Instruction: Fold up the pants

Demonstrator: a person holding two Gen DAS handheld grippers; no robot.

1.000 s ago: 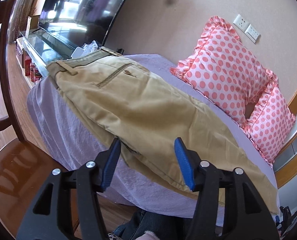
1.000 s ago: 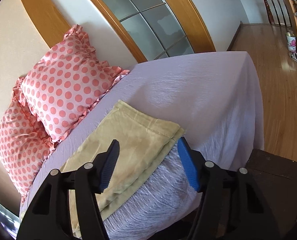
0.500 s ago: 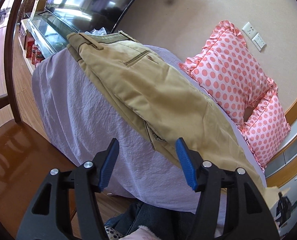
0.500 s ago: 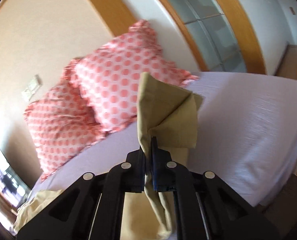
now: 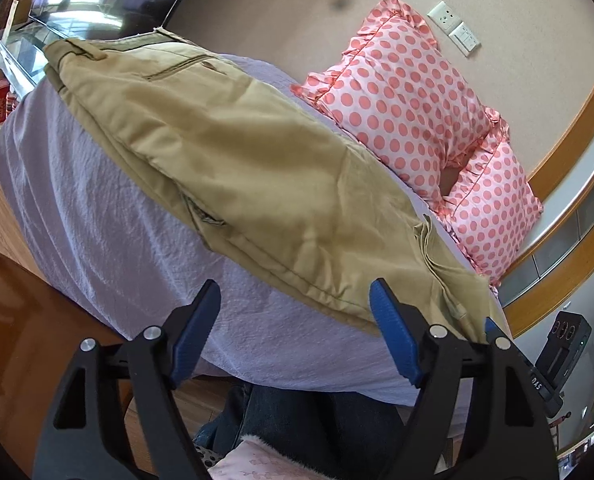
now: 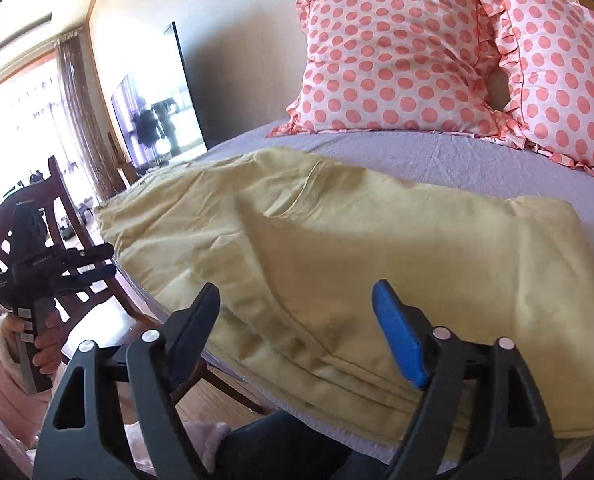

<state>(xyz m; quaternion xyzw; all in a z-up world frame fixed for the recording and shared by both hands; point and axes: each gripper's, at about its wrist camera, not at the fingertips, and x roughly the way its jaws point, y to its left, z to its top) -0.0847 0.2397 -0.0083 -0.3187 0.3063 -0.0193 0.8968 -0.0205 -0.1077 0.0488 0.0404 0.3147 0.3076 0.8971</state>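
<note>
Tan pants (image 5: 233, 160) lie on a lilac bed sheet (image 5: 77, 216), waistband at the far left, leg ends folded over onto the body at the right. They also show in the right wrist view (image 6: 337, 248). My left gripper (image 5: 295, 320) is open and empty just in front of the near edge of the pants. My right gripper (image 6: 297, 320) is open and empty over the folded leg ends. The left gripper also shows in the right wrist view (image 6: 57, 268), held in a hand at the left.
Two pink polka-dot pillows (image 5: 409, 92) (image 6: 397, 60) lean against the wall behind the pants. A television (image 6: 157, 120) and a glass stand (image 5: 21, 52) are beyond the bed's left end. A dark wooden chair (image 6: 69, 240) stands by the bed. The person's legs (image 5: 305, 420) are below.
My right gripper, shut on the leg ends half a second ago, has let go and is open; the leg ends now lie folded over the pants. My left gripper shifted right along the near edge.
</note>
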